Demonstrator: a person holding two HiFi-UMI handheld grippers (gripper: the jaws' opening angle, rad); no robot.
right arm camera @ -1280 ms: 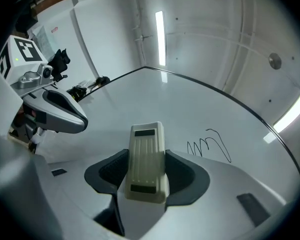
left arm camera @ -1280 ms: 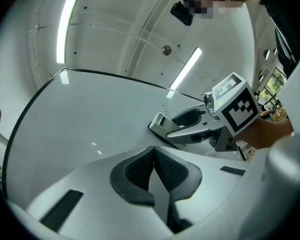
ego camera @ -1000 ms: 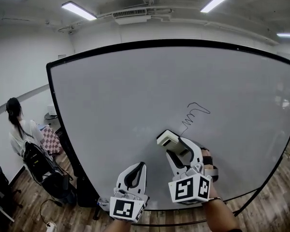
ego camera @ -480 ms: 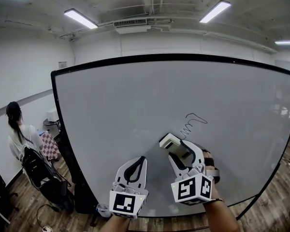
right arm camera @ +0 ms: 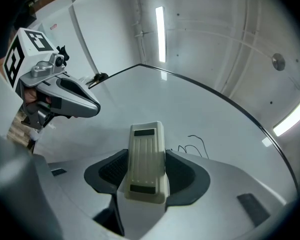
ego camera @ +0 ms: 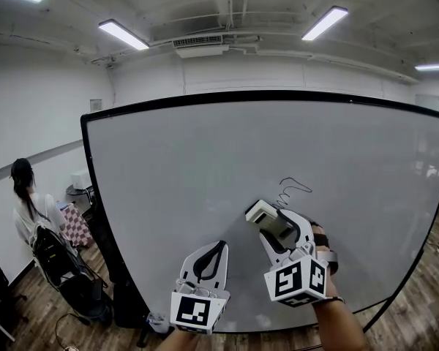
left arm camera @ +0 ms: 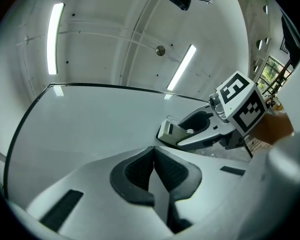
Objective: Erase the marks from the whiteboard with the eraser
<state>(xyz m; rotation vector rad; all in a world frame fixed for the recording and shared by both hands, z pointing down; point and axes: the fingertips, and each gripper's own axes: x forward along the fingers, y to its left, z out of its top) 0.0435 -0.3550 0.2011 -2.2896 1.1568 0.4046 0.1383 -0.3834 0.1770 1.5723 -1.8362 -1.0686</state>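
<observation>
A large black-framed whiteboard (ego camera: 205, 167) fills the head view. A thin black squiggle mark (ego camera: 291, 189) is drawn right of its centre; the same mark (right arm camera: 192, 145) shows in the right gripper view. My right gripper (ego camera: 267, 221) is shut on a cream-white eraser (ego camera: 260, 210), whose end lies just below and left of the squiggle. In the right gripper view the eraser (right arm camera: 146, 161) stands lengthwise between the jaws, pointing at the board. My left gripper (ego camera: 214, 253) hangs lower left of it, jaws shut on nothing (left arm camera: 154, 171).
A person (ego camera: 31, 210) sits at the far left with their back turned, a black backpack (ego camera: 55, 258) behind them. The whiteboard's stand and a wooden floor (ego camera: 29, 320) show below. Ceiling lights (ego camera: 122, 34) hang overhead.
Both grippers have moved up and a little right on the board. The eraser's end has closed in on the squiggle's lower left end.
</observation>
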